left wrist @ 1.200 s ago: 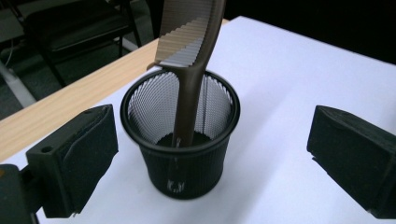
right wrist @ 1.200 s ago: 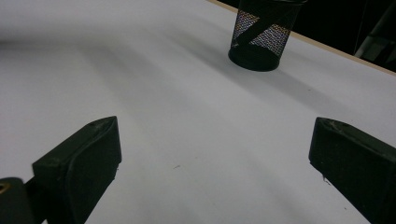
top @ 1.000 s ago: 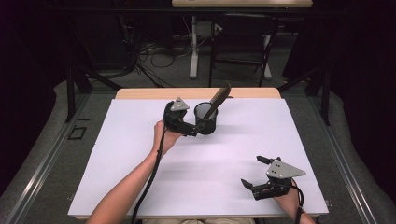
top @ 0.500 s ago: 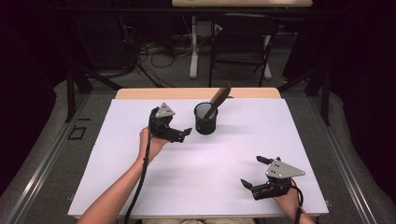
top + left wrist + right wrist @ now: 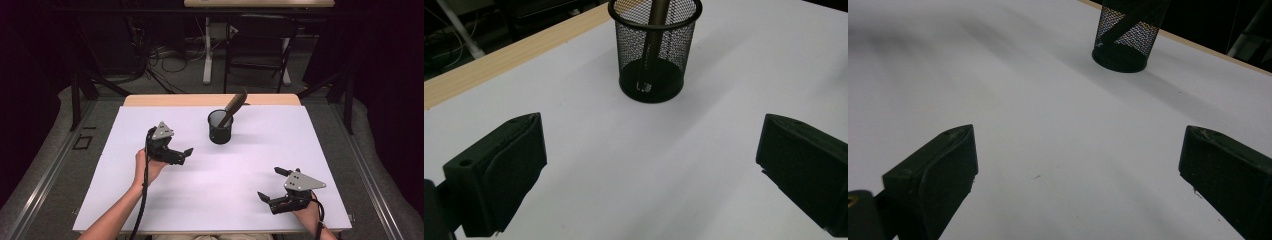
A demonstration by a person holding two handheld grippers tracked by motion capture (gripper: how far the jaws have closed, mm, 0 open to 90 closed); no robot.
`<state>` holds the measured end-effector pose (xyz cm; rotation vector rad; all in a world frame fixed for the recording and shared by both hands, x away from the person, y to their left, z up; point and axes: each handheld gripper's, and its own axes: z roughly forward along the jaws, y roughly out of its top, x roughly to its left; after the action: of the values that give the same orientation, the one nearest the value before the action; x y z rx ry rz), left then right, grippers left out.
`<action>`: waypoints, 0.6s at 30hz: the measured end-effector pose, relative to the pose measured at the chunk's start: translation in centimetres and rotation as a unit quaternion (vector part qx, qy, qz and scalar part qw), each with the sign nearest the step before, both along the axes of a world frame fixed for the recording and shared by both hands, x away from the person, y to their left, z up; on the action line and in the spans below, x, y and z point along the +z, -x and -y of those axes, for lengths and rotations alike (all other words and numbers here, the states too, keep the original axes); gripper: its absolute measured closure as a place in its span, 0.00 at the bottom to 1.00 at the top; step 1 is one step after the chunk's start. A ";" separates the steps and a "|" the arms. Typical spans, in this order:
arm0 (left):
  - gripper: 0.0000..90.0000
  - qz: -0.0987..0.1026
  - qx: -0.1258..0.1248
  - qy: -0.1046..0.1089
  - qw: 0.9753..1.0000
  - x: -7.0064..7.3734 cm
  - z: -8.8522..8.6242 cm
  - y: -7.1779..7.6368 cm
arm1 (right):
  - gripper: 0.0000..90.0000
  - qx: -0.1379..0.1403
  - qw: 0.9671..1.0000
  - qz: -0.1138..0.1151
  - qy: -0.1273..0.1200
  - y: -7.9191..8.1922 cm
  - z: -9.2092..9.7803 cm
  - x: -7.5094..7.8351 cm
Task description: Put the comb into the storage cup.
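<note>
At the near right of the white table (image 5: 215, 200), the right gripper (image 5: 272, 185) rests low over the surface in the person's right hand (image 5: 306, 212), its jaws spread wide with nothing between them; its own view shows bare white tabletop in the gap. A grey three-cornered plate (image 5: 302, 181) sits on top of it.

Farther in and to the left, the left gripper (image 5: 186, 154) is held above the table by the left hand (image 5: 147, 166), its cable (image 5: 142, 200) trailing back along the forearm toward the near edge. Its jaws are also wide apart and empty, pointing right toward the cup, with clear table between them and it.

Beyond, near the middle of the far half, stands a black mesh cup (image 5: 220, 127), upright, with a dark stick-like tool (image 5: 234, 106) leaning in it, its top tilted to the far right. In the left gripper view the cup (image 5: 653, 50) sits straight ahead, well apart from the jaws.

Past the table's wooden far edge (image 5: 210, 100), the dark floor holds tangled cables (image 5: 160, 55), a white table leg (image 5: 206, 50) and a folding chair (image 5: 257, 45).
</note>
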<state>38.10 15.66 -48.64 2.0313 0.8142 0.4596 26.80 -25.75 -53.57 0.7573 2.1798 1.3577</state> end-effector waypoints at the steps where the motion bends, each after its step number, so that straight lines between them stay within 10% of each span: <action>1: 0.00 0.000 0.001 -0.001 1.000 -0.1 -0.3 0.3 | 0.02 0.000 1.000 0.000 -0.001 0.0 0.0 0.0; 18: 0.00 0.000 0.040 0.003 0.999 -1.8 -4.6 5.1 | 0.02 -0.005 1.000 -0.004 0.000 -0.1 0.0 0.0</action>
<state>33.02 20.30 -50.43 1.9983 0.8984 0.5025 26.92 -25.79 -53.61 0.7736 2.1797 1.3536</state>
